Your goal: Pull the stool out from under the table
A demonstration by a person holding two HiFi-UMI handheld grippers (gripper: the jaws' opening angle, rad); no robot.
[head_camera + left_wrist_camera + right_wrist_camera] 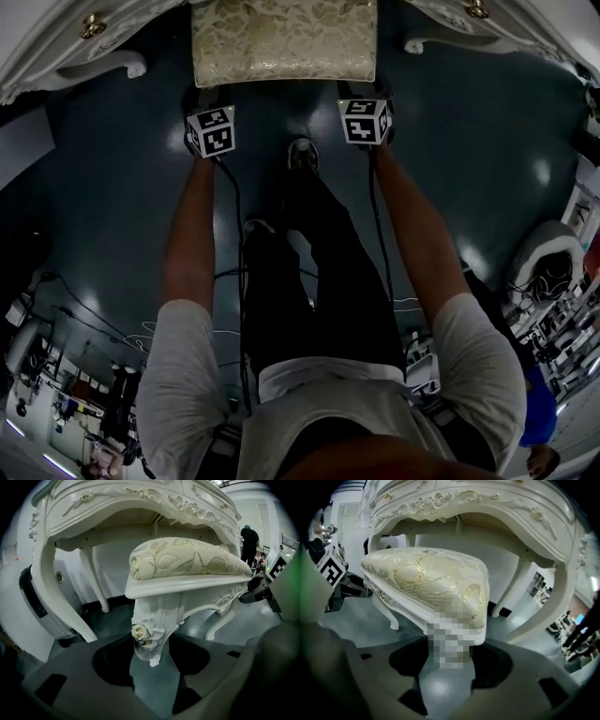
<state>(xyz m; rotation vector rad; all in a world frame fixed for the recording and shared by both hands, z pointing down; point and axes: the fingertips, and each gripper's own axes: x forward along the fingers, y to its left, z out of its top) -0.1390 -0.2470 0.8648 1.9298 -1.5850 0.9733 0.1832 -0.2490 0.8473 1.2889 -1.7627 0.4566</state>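
Observation:
The stool point(281, 42) has a cream, gold-patterned cushion and white carved legs, and it stands between the sides of the white carved table point(75, 47). My left gripper point(204, 98) is at its front left corner and my right gripper point(367, 94) at its front right corner. In the left gripper view the rose-carved front leg point(154, 616) stands between the jaws of the left gripper point(152, 648), which are open around it. In the right gripper view the stool's front right corner point(480, 634) sits over the right gripper point(450, 660). That leg also stands between open jaws.
The table's arch point(140, 498) and curved legs point(51, 588) point(555, 597) stand behind and beside the stool. My own legs and shoe point(302, 155) are just behind the grippers, with cables point(234, 272) on the dark floor. A person point(248, 541) stands far off, with equipment point(553, 272) at the right.

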